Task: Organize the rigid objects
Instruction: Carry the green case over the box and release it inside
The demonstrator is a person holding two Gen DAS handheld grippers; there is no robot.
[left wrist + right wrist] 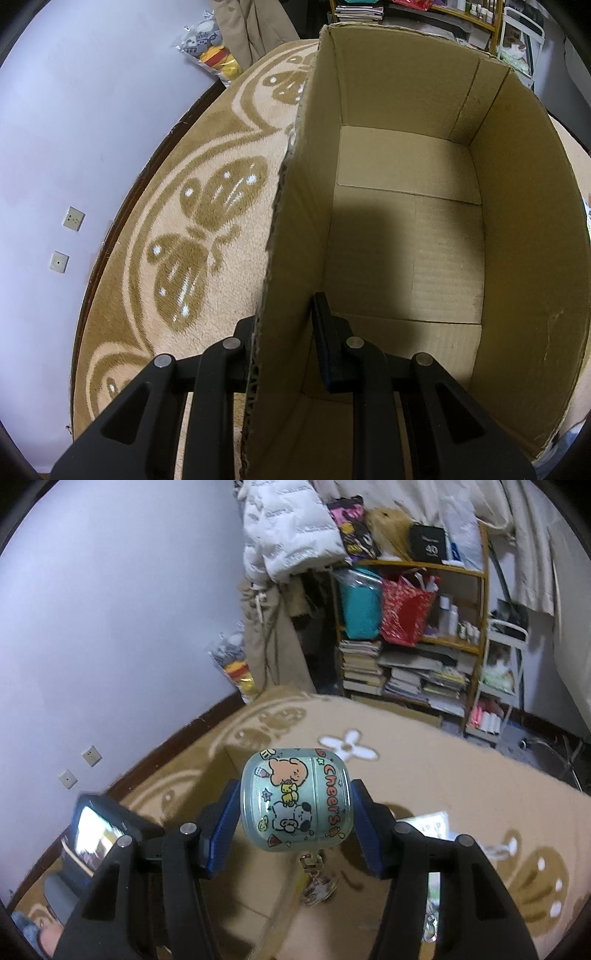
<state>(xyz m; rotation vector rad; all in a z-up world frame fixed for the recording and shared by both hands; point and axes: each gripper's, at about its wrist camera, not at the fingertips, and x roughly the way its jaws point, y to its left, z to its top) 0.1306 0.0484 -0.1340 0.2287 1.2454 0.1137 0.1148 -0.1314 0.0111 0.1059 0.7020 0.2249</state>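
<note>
An open cardboard box stands empty on a beige butterfly carpet. My left gripper is shut on the box's left wall, one finger outside and the other finger inside. My right gripper is shut on a pale blue glossy earbud case printed with cartoon animals and "Cheers", held above the carpet between the blue pads. A keyring charm and a clear strap dangle under the case. Tan cardboard lies blurred below it.
A lilac wall with two sockets runs along the left. A bag of plush toys leans in the corner. A cluttered bookshelf stands beyond the carpet. A flat packet lies on the carpet at right; a lit screen shows at lower left.
</note>
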